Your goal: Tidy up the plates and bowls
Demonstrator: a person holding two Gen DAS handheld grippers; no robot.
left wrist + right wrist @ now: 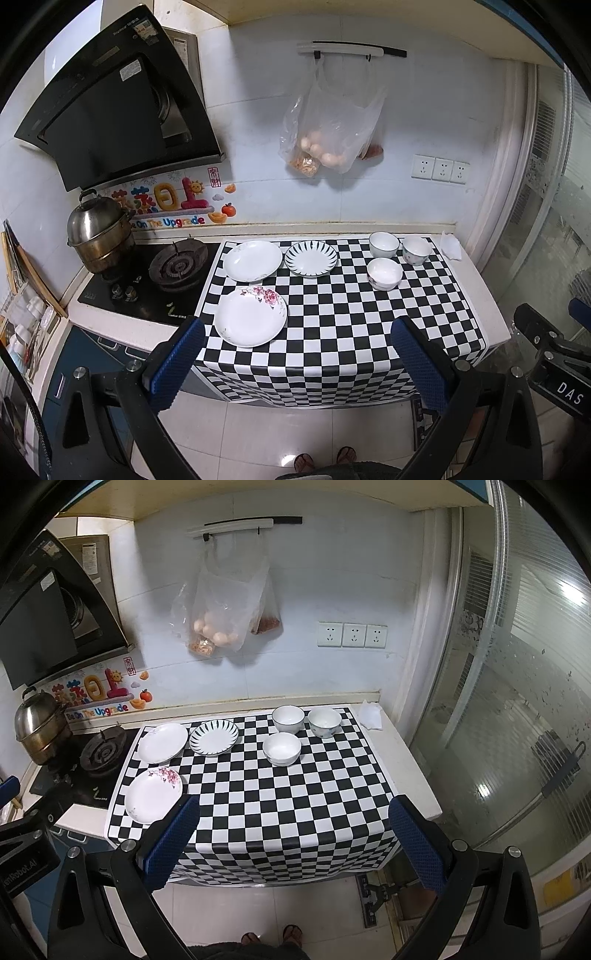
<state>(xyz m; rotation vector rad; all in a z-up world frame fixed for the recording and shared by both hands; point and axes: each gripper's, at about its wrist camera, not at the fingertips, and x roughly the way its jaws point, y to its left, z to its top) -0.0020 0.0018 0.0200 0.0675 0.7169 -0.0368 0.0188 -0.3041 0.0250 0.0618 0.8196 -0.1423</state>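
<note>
Plates (pixel 251 315) beyond left gripper (pixel 295 354) (jaws apart), seemingly untouched

- The front and middle of the bench (pixel 351 325) are bare checkered cloth, so tongs can come in there from the near edge.
- Three plates sit on the left side: flower plate (pixel 251 316), white plate (pixel 252 260), striped plate (pixel 311 258).
- Three bowls (pixel 384 273) crowd the back right, close together.
- Hanging bags (pixel 328 125) on the wall seem high above the bench.
- The pot (pixel 99 236) blocks the far left.

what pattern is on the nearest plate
Pink flowers on white along the nearest plate's far rim; left wrist view.
</note>
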